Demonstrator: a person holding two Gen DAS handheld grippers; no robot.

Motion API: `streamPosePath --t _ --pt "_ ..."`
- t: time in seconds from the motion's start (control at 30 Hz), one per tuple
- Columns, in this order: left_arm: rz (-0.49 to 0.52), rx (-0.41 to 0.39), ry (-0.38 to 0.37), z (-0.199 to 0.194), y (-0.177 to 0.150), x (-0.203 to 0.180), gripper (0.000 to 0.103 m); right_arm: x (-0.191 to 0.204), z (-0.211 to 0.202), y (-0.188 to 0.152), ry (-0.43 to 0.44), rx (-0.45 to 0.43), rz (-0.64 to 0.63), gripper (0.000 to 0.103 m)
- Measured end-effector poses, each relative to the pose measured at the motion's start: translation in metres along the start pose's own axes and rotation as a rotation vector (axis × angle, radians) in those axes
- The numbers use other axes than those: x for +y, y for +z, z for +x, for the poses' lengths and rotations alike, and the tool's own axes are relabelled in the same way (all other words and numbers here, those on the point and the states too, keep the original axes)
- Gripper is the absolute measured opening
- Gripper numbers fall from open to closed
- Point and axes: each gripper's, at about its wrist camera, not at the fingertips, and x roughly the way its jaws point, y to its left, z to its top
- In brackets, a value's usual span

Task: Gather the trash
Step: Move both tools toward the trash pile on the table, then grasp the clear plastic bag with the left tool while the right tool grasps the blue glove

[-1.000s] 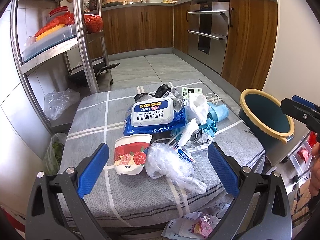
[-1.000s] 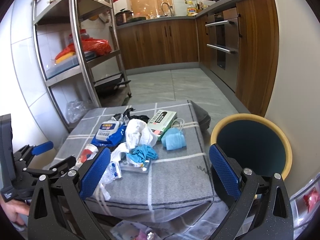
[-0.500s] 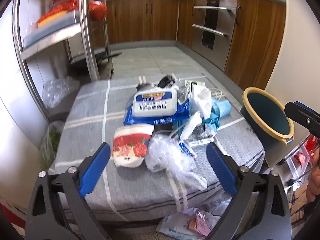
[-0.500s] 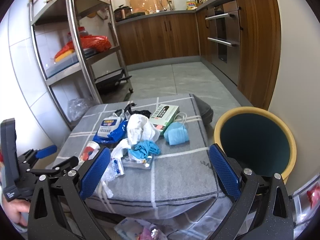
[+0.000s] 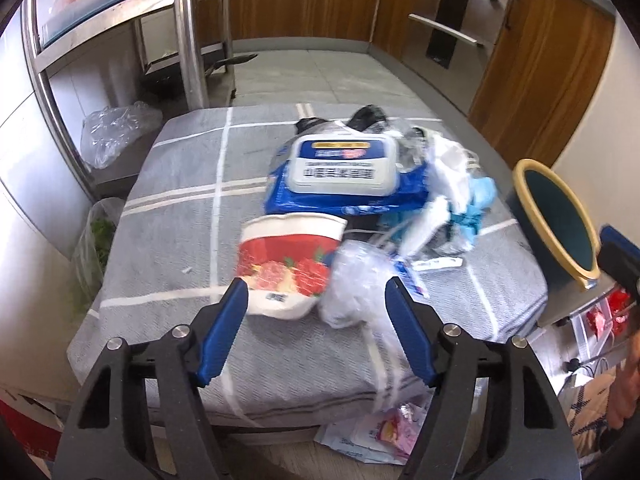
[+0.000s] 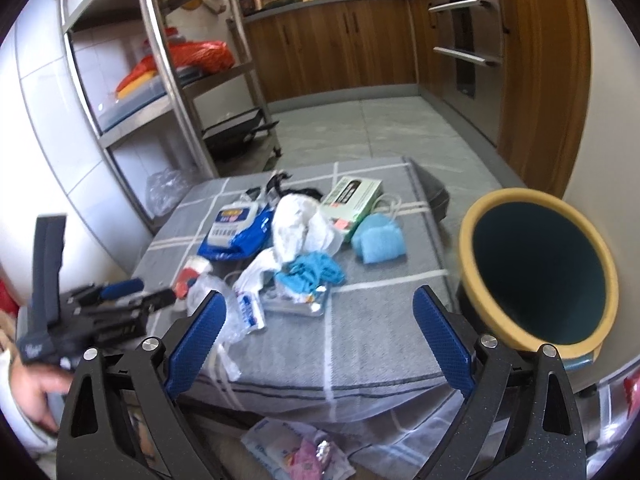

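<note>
Left gripper (image 5: 314,300): jaws spread wide, holding nothing; its blue fingertips flank the base of the red-and-white floral paper cup (image 5: 290,262), which lies on its side.
Right gripper (image 6: 320,312): jaws apart, empty, hovering above the near edge of the grey checked cushion (image 6: 380,340).
Trash pile: crumpled clear plastic bag (image 5: 356,284) touching the cup; blue pack of cleaning wipes (image 5: 344,178) behind; white crumpled plastic (image 6: 300,228), teal glove (image 6: 314,270), light-blue face mask (image 6: 378,236) and green-white box (image 6: 352,198) clustered mid-cushion.
Bin: round yellow-rimmed teal bin (image 6: 536,272) just beside the cushion's right edge; nothing visible inside.
Floor: wrappers (image 6: 296,450) lie below the cushion's near edge.
</note>
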Motion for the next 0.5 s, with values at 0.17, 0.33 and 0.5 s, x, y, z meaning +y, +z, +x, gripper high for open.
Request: streamPosePath --t 0.17,0.33,0.5 --pt "-0.033 0.049 0.016 0.015 0.005 0.017 0.07 0.013 0.015 -0.006 0.032 0.073 -0.03 0.087" --pt "-0.058 0.064 0.017 0.018 0.005 0.026 0.071 0.035 0.038 -0.01 0.077 0.128 -0.086 0.077" --pt "-0.107 0.041 0.041 0.012 0.005 0.041 0.077 0.061 0.066 -0.013 0.128 0.176 -0.144 0.074"
